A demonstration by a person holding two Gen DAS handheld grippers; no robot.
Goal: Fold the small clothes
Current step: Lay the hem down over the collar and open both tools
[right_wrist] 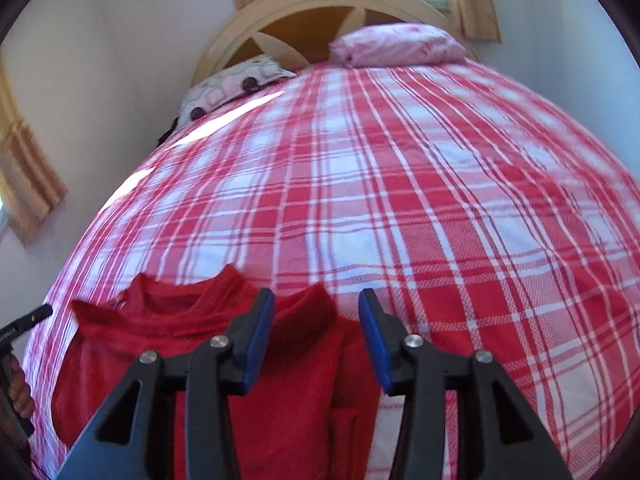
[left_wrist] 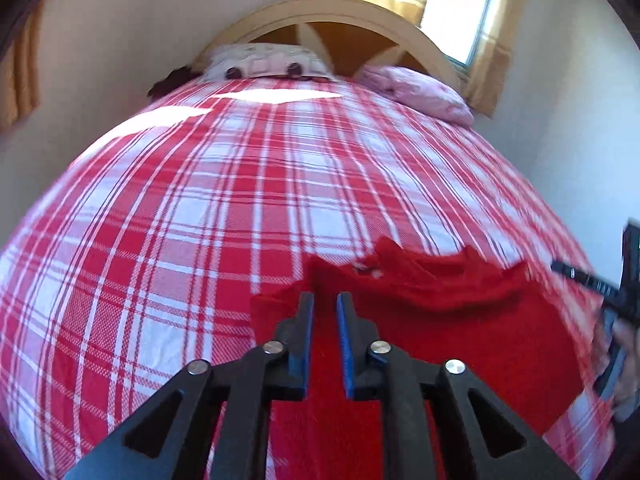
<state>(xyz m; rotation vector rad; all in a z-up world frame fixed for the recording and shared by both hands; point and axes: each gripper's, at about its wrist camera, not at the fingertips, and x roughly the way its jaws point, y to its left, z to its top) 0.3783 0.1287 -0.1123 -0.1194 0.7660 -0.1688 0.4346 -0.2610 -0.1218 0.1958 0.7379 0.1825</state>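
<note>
A small red fleece top (left_wrist: 460,332) lies flat on the bed, its neck opening toward the headboard and its edges folded in. My left gripper (left_wrist: 325,298) hovers over the top's left part with its blue pads a narrow gap apart and only the cloth below showing between them. In the right wrist view the same red top (right_wrist: 160,340) fills the lower left. My right gripper (right_wrist: 316,296) stands open above the top's right shoulder, with nothing pinched between its pads.
The red-and-white plaid bed cover (left_wrist: 200,200) stretches away to a curved wooden headboard (left_wrist: 332,12). A patterned pillow (left_wrist: 264,62) and a pink pillow (left_wrist: 420,92) lie at the head. White walls flank the bed. A person's hand (right_wrist: 18,388) shows at the frame edge.
</note>
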